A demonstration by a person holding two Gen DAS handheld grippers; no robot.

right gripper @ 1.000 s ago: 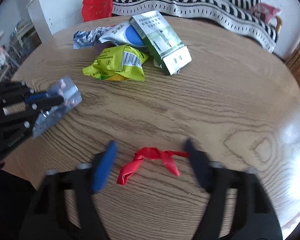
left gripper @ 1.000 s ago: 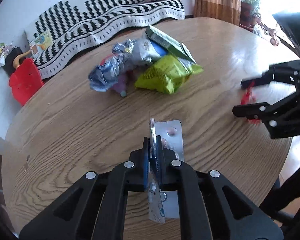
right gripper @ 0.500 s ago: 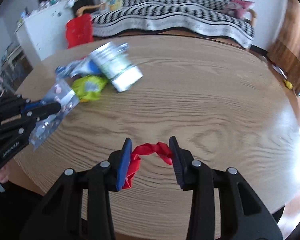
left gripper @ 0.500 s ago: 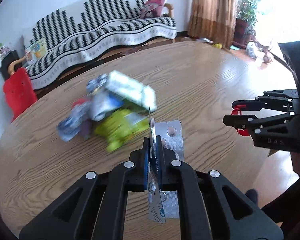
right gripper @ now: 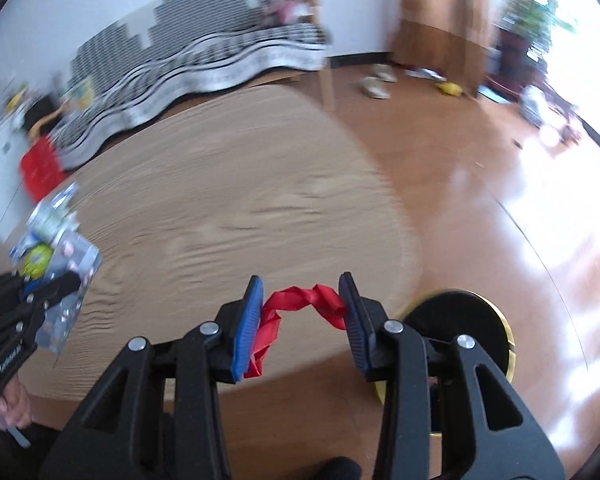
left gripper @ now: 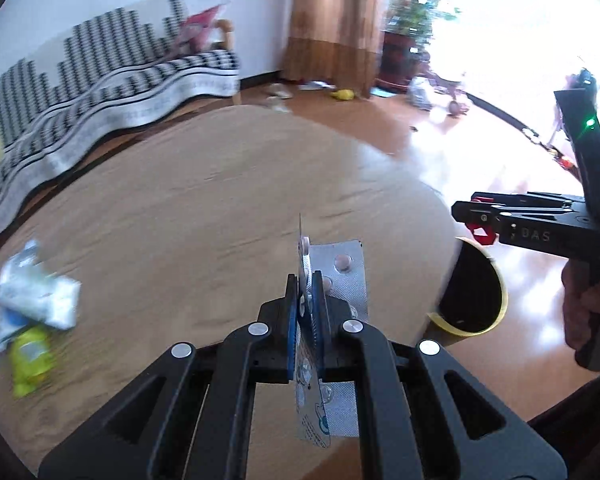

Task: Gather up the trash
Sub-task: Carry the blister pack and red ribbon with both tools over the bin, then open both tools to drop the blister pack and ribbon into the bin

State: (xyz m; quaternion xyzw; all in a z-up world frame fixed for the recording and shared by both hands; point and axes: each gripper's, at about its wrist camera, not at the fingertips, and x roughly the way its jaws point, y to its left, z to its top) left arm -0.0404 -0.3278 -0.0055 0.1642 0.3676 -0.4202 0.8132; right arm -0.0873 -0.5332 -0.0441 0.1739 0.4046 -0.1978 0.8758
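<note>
Left gripper [left gripper: 309, 300] clamped on blister pack [left gripper: 342, 280] | right gripper [right gripper: 302, 316] pinching red ribbon [right gripper: 300, 300] | black bin [right gripper: 472, 320] lower right, beside round table [right gripper: 220, 200]

Blurred wrapper pile [left gripper: 28, 320]; trash bin [right gripper: 460, 320] partly behind right tool [right gripper: 300, 320].

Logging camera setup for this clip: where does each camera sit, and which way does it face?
Left wrist: on the left claw, shut on blister packs, facing across the round table; the person's right hand shows.
Right wrist: on the right claw, holding a red ribbon, facing the table edge.
Shared: table, black bin, striped sofa, each other's claw.
</note>
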